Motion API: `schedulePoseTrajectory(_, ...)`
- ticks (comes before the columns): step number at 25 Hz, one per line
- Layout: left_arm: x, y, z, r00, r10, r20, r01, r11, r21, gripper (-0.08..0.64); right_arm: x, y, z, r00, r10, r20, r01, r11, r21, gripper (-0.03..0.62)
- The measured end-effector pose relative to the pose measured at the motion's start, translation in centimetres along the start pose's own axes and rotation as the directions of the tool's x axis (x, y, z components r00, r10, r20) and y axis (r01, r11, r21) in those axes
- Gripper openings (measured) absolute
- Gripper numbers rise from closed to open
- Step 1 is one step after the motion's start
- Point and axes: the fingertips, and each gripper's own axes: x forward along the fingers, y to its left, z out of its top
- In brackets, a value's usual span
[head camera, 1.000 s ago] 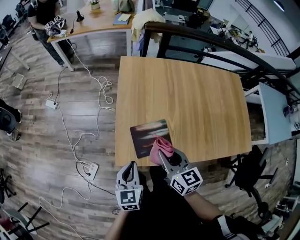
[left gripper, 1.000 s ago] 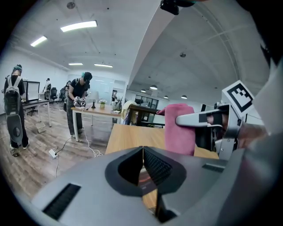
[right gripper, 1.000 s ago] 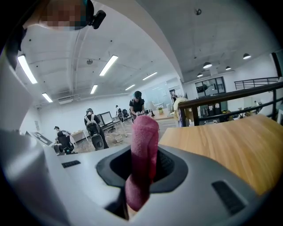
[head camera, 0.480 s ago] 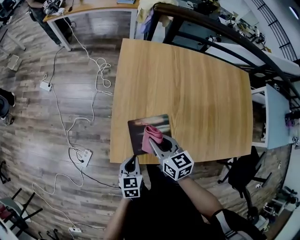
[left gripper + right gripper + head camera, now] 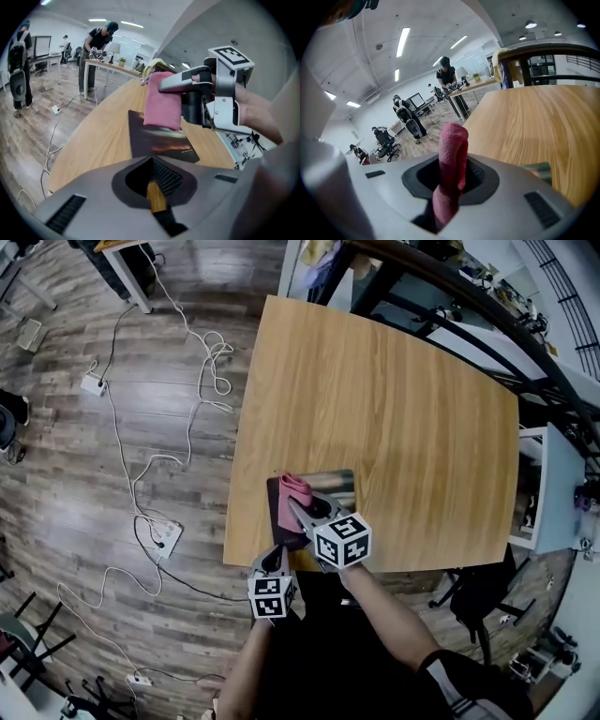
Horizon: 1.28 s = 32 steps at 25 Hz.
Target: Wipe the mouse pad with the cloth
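Both jaws of the right gripper (image 5: 298,510) are closed on a fold of the pink cloth (image 5: 294,489), which is gripped through its middle so that a rolled end sticks out past the jaw tips. The cloth is held over the left part of the mouse pad (image 5: 328,486). Whether it is pressed onto the pad or only hangs just above it cannot be told.

The pad lies flat near the near left corner of the wooden table (image 5: 403,409), close to the near edge. It is not pinned by anything. The left gripper (image 5: 275,561) is kept at that edge, apart from the pad, with its jaws drawn together on nothing.

Two risks are judged from this. With the pad unheld on smooth wood, a stroke pulled toward the person could drag it along or push it off the edge instead of wiping it. With only a narrow fold clamped, the cloth could be tugged out of the jaws or bunched up under pressure, so that little of the pad is covered and hard jaw tips are scraped across it.

On the floor beside the table, well apart from the work, cables and a power strip (image 5: 159,535) are seen.
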Motion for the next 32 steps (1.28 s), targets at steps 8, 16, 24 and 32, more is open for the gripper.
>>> schedulePoseTrajectory(8,1.8,1.2,-1.4,0.996,0.033,-0.082,-0.036,0.999,-0.033,0.023,5.4,-0.8,-1.6,0.991,0.058,-0.123,-0.053,0.998,0.041,0.089)
schedulePoseTrajectory(16,2.1,1.4,-1.5,0.993,0.037,-0.114,-0.039,0.999,-0.014,0.023,8.8,-2.0,-4.0,0.977,0.04,-0.21,-0.029,0.998,0.054,0.089)
schedulePoseTrajectory(24,1.8,1.7,-1.7,0.991,0.086,-0.097,-0.09,0.995,-0.032,0.023,9.4,-2.5,-4.5,0.961,0.012,-0.277,-0.005,1.0,0.025,0.089)
schedulePoseTrajectory(32,1.9,2.1,-2.4,0.989,0.093,-0.118,-0.096,0.995,-0.024,0.023,7.4,-5.5,-4.5,0.965,-0.046,-0.258,0.059,0.997,0.041,0.089)
